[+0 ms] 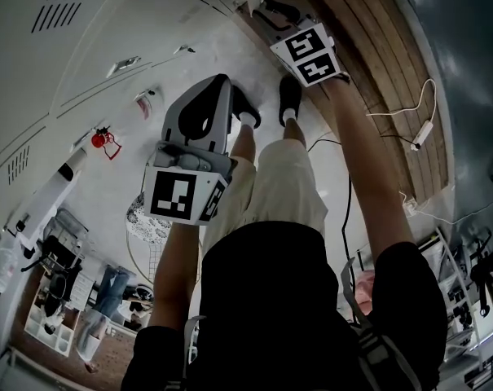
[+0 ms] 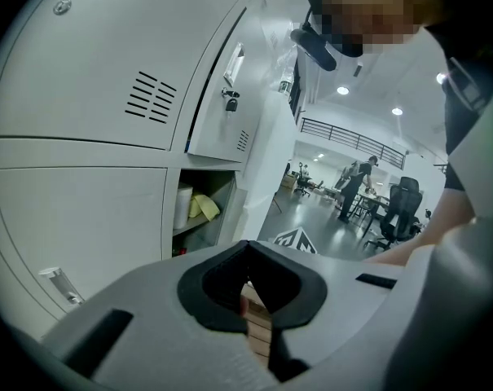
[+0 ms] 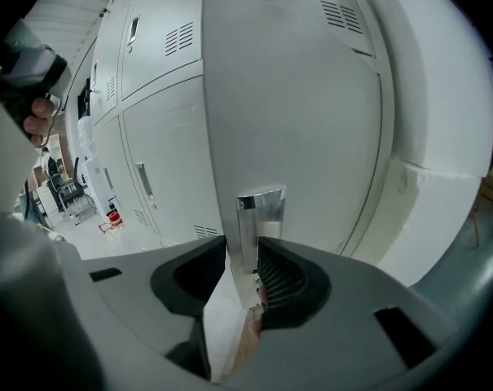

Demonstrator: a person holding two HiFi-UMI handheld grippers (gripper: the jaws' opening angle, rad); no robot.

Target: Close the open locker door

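Jaws on door (image 3: 288, 96), right arm (image 1: 368, 155) outstretched

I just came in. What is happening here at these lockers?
A person stands at a row of white lockers with a tool in each hand. The right tool has its jaws on either side of the edge of the open locker door, right at its chrome handle; whether they press on it is not clear. The left tool holds nothing, its jaws together. The door is not yet closed.
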